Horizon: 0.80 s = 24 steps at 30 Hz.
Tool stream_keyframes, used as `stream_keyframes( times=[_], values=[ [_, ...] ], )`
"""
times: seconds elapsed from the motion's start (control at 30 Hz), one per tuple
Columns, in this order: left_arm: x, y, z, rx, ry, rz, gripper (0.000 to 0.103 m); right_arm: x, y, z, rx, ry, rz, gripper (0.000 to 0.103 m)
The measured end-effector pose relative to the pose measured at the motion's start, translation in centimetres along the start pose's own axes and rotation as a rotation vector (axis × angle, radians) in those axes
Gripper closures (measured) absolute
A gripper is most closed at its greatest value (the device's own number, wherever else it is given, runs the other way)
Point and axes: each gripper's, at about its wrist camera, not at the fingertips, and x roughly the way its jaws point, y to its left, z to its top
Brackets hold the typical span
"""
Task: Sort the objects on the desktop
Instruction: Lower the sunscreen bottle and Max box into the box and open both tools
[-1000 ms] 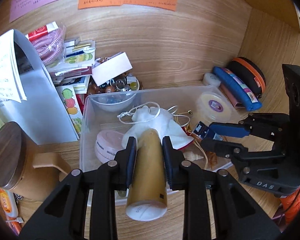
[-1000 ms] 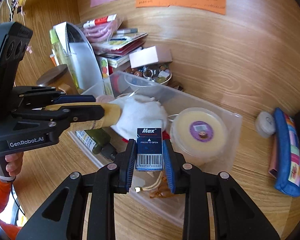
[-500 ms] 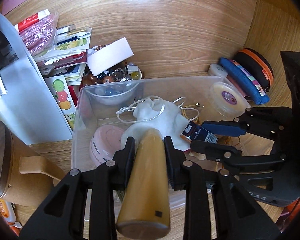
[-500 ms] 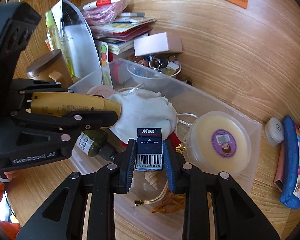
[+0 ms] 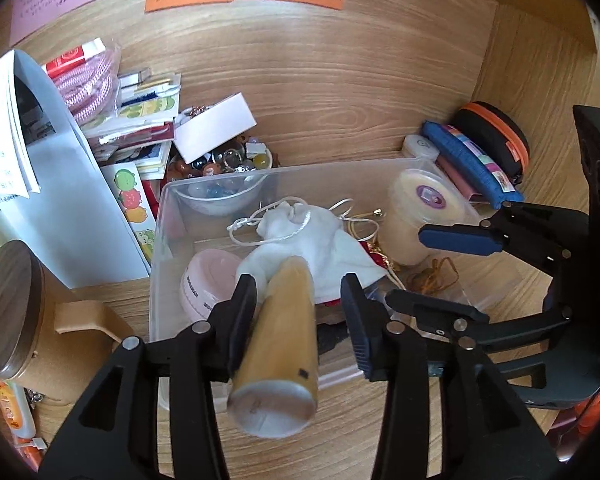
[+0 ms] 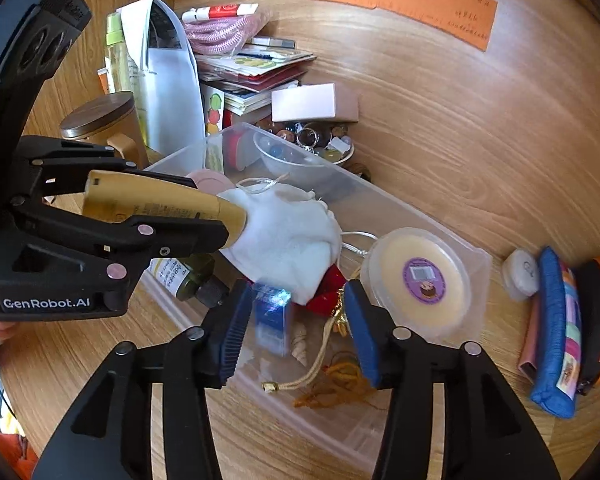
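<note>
Both grippers hang over the clear storage bin (image 6: 452, 252), jaws wide. The gold tube (image 5: 284, 332) slips from the left gripper (image 5: 300, 312); the blue staple box (image 6: 274, 320) drops, blurred, below the right gripper (image 6: 296, 320). Release step; next, likely withdraw for another item.

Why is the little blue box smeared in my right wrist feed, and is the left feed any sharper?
Right wrist view: motion blur on the blue staple box between the open right gripper fingers; the clear bin stays sharp. Left wrist view: the gold tube is softly blurred in the open left gripper; fisheye bends the wood grain in both.
</note>
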Motion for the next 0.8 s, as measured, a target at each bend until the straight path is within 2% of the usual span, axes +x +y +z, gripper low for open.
stream_keyframes(
  times=[0.63,0.7,0.8],
  values=[
    [-4.4,-1.9,-0.4,0.035,-0.103,0.073,0.027,-4.2,-1.1,-2.3,0.058,-0.047,-0.058,0.05],
    [-4.9,-2.1,-0.5,0.039,-0.118,0.086,0.023,-4.6,-1.1,-2.5,0.062,-0.058,-0.066,0.036],
    [-5.4,-2.5,-0.7,0.042,-0.132,0.107,0.017,-5.2,-0.9,-2.9,0.062,-0.081,-0.087,0.031]
  ],
)
